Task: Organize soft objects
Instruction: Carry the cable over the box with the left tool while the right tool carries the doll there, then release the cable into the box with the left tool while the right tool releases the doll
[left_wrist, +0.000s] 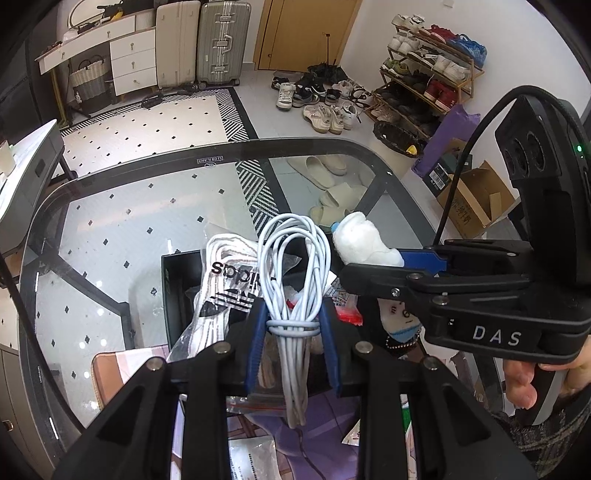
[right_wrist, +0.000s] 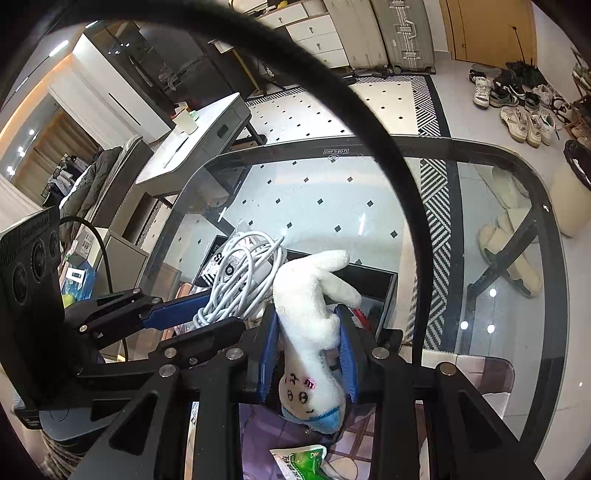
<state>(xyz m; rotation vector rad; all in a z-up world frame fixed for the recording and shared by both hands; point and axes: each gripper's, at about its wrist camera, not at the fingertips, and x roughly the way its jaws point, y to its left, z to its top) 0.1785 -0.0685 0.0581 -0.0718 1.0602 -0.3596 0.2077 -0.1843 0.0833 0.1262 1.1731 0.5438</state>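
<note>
My left gripper (left_wrist: 293, 314) is shut on a coiled white cable (left_wrist: 293, 273) and holds it above a black box (left_wrist: 177, 291) on the glass table. My right gripper (right_wrist: 308, 325) is shut on a white plush toy (right_wrist: 310, 314) with a blue cap, held upside down over the same box (right_wrist: 376, 284). The right gripper (left_wrist: 399, 258) with the toy (left_wrist: 360, 240) shows at right in the left wrist view. The left gripper (right_wrist: 184, 314) with the cable (right_wrist: 243, 269) shows at left in the right wrist view. A bagged pair of white Adidas socks (left_wrist: 225, 280) leans in the box.
The glass table (left_wrist: 110, 221) has a dark rim. A purple cloth (left_wrist: 317, 417), plastic packets (left_wrist: 255, 458) and a green packet (right_wrist: 299, 461) lie below the grippers. Shoes, a shoe rack (left_wrist: 428, 70), suitcases (left_wrist: 221, 40) and slippers (left_wrist: 325, 170) are on the floor beyond.
</note>
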